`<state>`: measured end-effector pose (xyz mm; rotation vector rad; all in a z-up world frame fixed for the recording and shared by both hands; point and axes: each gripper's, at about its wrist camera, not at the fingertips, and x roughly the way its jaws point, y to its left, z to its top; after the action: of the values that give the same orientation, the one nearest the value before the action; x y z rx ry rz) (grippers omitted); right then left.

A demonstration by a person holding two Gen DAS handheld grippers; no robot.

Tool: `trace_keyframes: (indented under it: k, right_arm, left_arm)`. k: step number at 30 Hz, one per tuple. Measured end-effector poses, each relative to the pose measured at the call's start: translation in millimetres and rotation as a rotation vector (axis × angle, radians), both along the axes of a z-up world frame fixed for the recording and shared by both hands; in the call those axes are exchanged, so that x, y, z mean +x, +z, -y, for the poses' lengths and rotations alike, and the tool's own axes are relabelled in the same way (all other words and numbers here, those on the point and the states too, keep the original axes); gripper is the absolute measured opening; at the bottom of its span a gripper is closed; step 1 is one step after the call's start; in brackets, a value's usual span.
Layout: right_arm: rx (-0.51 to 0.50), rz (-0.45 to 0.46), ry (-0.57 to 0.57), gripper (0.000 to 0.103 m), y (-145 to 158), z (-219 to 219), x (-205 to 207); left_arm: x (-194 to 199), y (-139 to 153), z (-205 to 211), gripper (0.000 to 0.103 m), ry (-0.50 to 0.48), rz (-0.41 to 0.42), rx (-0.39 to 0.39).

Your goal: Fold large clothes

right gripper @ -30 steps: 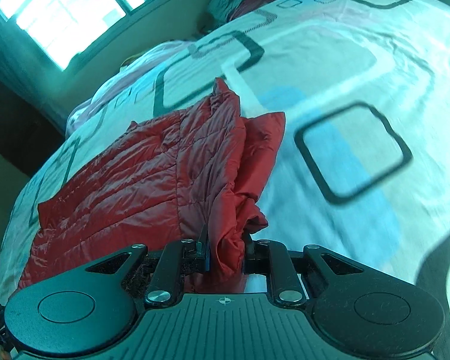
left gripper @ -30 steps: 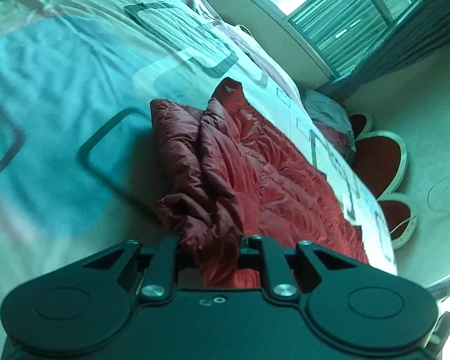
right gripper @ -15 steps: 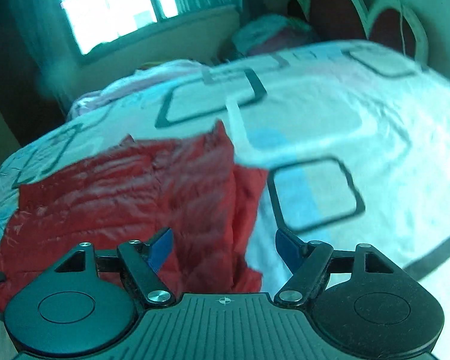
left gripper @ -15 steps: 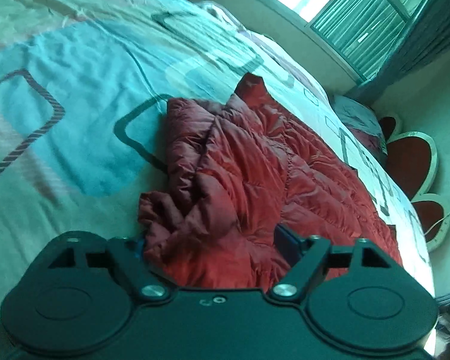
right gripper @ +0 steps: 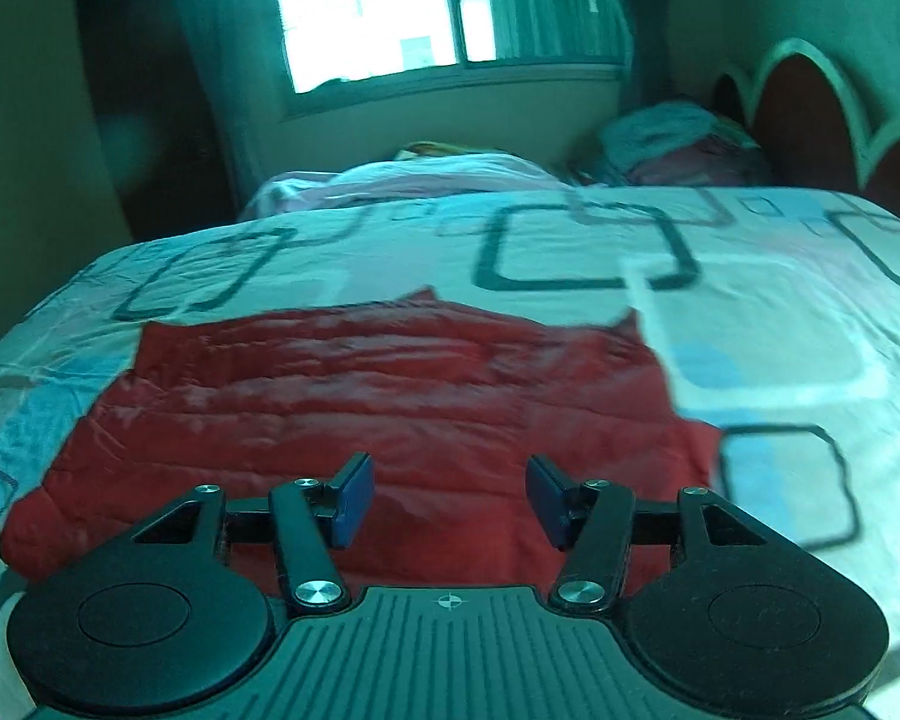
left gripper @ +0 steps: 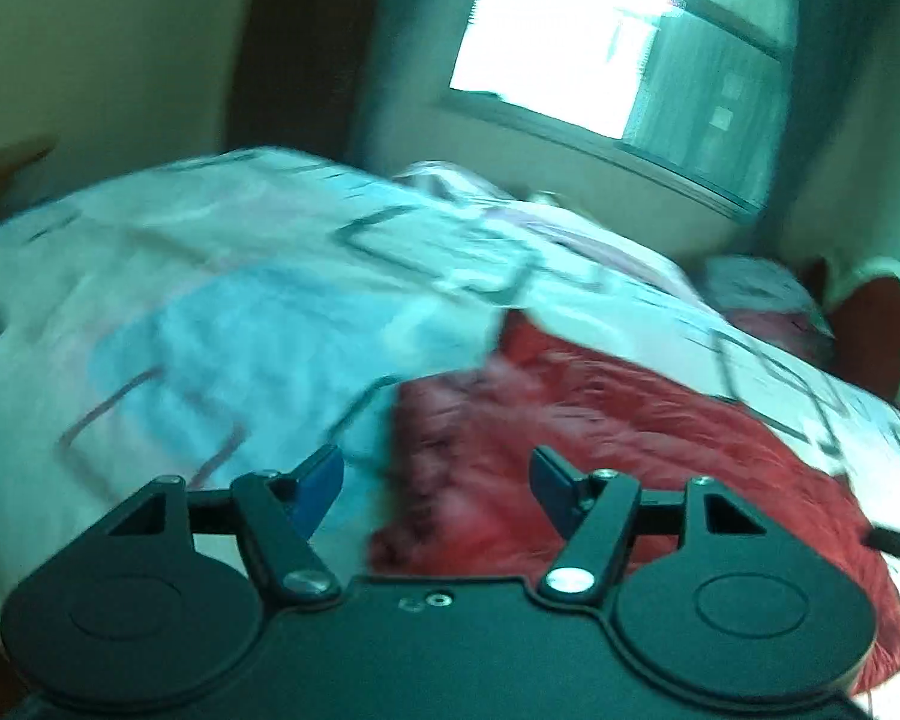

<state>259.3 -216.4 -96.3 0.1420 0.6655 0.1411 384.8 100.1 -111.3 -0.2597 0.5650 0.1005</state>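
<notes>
A red quilted puffer jacket (right gripper: 390, 414) lies folded flat on the bed. It also shows, blurred, in the left wrist view (left gripper: 600, 432). My left gripper (left gripper: 435, 480) is open and empty, raised above the jacket's left edge. My right gripper (right gripper: 448, 495) is open and empty, held above the jacket's near edge. Neither gripper touches the jacket.
The bed cover (right gripper: 780, 324) is white and light blue with dark square outlines. A pile of pink bedding (right gripper: 426, 177) lies at the far side under the window (right gripper: 378, 12). Pillows (right gripper: 678, 141) and a scalloped headboard (right gripper: 810, 114) are at the right.
Both grippers let go of the jacket, opened wide and pulled up and back. The jacket now lies flatter on the bed. The left view is blurred from motion.
</notes>
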Motion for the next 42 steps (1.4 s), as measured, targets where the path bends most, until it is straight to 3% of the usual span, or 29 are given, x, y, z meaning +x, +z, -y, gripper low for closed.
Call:
trace_keyframes:
  k: [5,8,11,14,18,21,25,28,31,33,36,38,42]
  right_arm:
    - [-0.030,0.008,0.036,0.057,-16.4,-42.0,30.5]
    - [-0.074,-0.001,0.052,0.057,-29.3,-60.2,49.0]
    - [-0.100,-0.042,0.056,0.057,-44.2,-66.1,63.4]
    - [-0.170,-0.102,0.077,0.057,-68.1,-69.2,74.9]
    - [-0.180,-0.142,0.079,0.057,-65.5,-65.6,83.5]
    - [-0.149,-0.066,0.078,0.057,-47.9,-70.1,86.9]
    - [-0.195,-0.164,0.109,0.057,-76.2,-82.1,105.9]
    - [-0.208,-0.169,0.115,0.057,-87.5,-81.7,109.3]
    - [-0.209,-0.179,0.128,0.057,-89.6,-80.1,112.8]
    - [-0.198,-0.185,0.131,0.057,-89.8,-78.8,113.0]
    - [-0.193,-0.185,0.131,0.057,-90.2,-76.5,113.5]
    - [-0.188,-0.182,0.129,0.057,-86.5,-80.2,110.6]
    - [-0.184,-0.173,0.127,0.057,-86.5,-80.3,109.4]
  left_arm:
    - [67.3,-18.2,53.7,0.066,-0.131,-0.013,0.010]
    - [100.0,-44.3,65.2,0.059,-0.132,-0.095,0.032]
    - [109.4,-65.6,60.9,0.058,-0.114,-0.162,0.058]
    - [109.7,-75.1,58.5,0.059,-0.120,-0.177,0.073]
    - [111.2,-76.5,59.8,0.058,-0.121,-0.194,0.081]
    - [113.6,-75.3,59.2,0.058,-0.125,-0.200,0.077]
    - [113.9,-71.5,59.1,0.058,-0.134,-0.210,0.073]
    - [113.4,-66.4,57.8,0.058,-0.140,-0.220,0.070]
    - [102.1,-52.5,48.8,0.064,-0.134,-0.232,0.021]
    - [83.4,-41.7,35.0,0.078,-0.107,-0.239,-0.028]
    - [50.1,-32.2,15.9,0.082,-0.058,-0.255,-0.076]
    - [27.6,-34.6,2.3,0.085,-0.021,-0.281,-0.122]
    - [8.3,-56.1,-11.5,0.085,0.039,-0.349,-0.295]
